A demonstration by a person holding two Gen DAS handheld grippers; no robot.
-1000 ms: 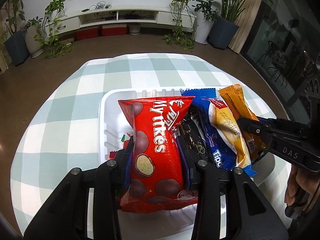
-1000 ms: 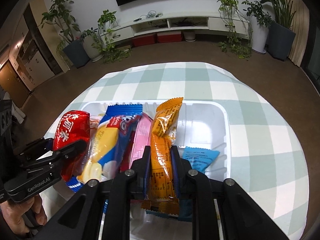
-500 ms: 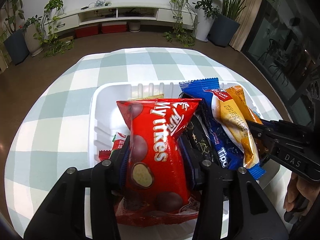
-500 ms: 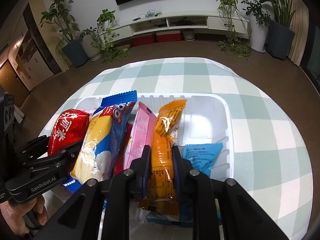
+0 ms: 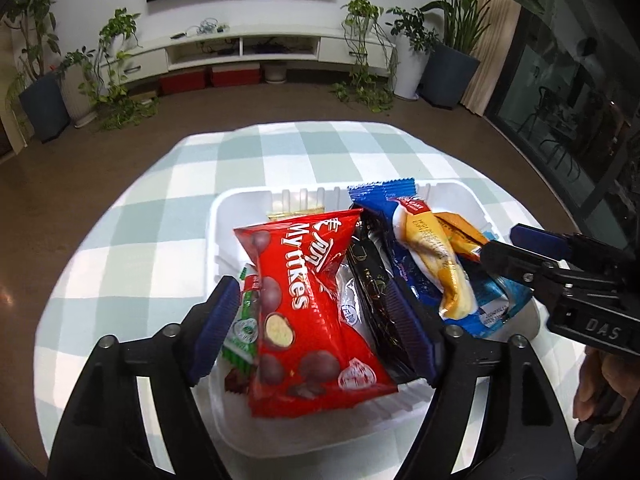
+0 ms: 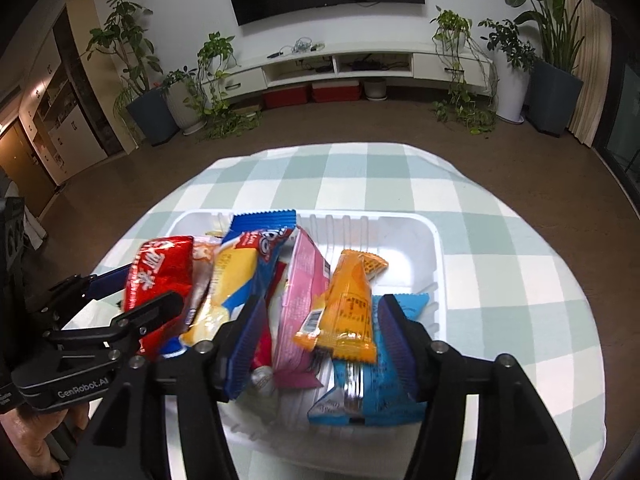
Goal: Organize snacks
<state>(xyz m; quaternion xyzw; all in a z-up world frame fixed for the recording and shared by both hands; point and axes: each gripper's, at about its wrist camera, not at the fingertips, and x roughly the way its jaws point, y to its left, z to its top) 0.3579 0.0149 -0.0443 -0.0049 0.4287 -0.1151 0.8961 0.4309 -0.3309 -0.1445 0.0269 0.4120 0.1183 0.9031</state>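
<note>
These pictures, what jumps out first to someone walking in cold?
A big red Mylikes bag stands between the left gripper's spread fingers, in a white tray crammed with bright wrappers. On the right, an orange packet leans free between the other gripper's open fingers.
</note>
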